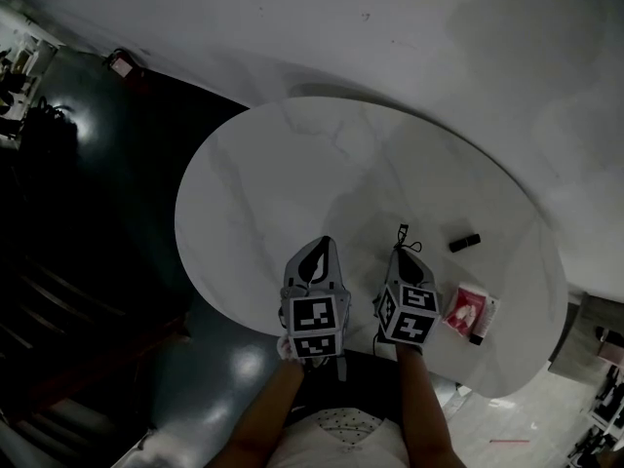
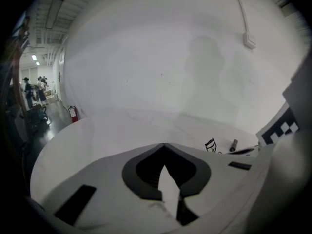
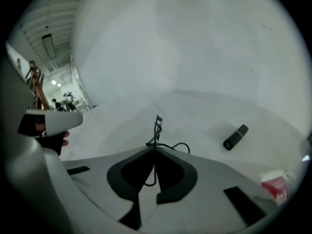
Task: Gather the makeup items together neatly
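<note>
A black eyelash curler (image 1: 403, 234) (image 3: 157, 128) sticks out ahead of my right gripper (image 1: 404, 249) (image 3: 155, 148), whose jaws are shut on its handle loops. It hangs just above the white oval table (image 1: 273, 164). A black lipstick tube (image 1: 464, 243) (image 3: 235, 137) lies to the right of it. A pink packet (image 1: 467, 308) (image 3: 274, 184) rests near the table's right front edge, with a small dark item (image 1: 478, 337) beside it. My left gripper (image 1: 316, 250) (image 2: 163, 144) hovers beside the right one, shut, with nothing in it. From the left gripper view the curler (image 2: 210, 144) and the tube (image 2: 233, 145) show at the right.
The table stands against a white wall (image 1: 439, 37). A dark glossy floor (image 1: 88, 222) lies to the left, with a red fire extinguisher (image 1: 122, 63) by the wall. A grey cabinet (image 1: 595, 344) sits off the table's right end.
</note>
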